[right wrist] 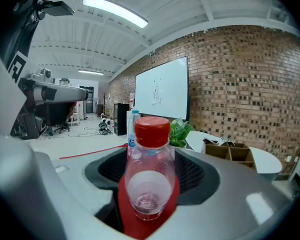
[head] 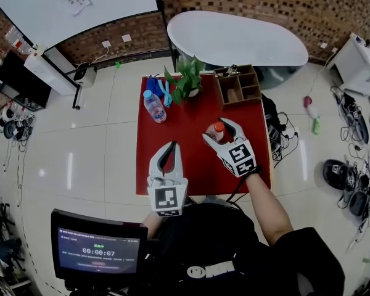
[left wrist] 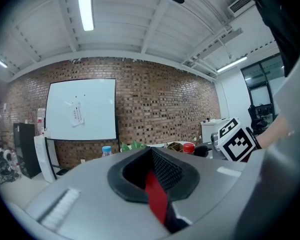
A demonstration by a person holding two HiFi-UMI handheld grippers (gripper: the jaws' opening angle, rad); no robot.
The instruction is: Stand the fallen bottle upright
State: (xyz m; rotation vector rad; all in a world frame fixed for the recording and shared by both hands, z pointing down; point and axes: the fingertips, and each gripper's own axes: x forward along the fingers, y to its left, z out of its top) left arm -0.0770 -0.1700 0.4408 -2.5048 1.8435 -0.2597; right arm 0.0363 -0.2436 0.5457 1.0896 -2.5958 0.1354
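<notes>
A small clear bottle with a red cap (head: 217, 130) stands upright on the red table (head: 191, 165). It sits between the spread jaws of my right gripper (head: 216, 131), which is open around it. In the right gripper view the red-capped bottle (right wrist: 149, 176) is centred, with a gap to the pads on both sides. My left gripper (head: 171, 147) hovers over the table's front left with its tips together and nothing held. The red cap (left wrist: 188, 147) also shows in the left gripper view, beside the right gripper's marker cube (left wrist: 236, 140).
A second bottle with a blue cap (head: 154, 106) stands at the table's back left. Behind it are a potted plant (head: 186, 78) and a blue item (head: 155, 84). A brown compartment box (head: 238, 86) sits at the back right. A monitor (head: 98, 249) is below left.
</notes>
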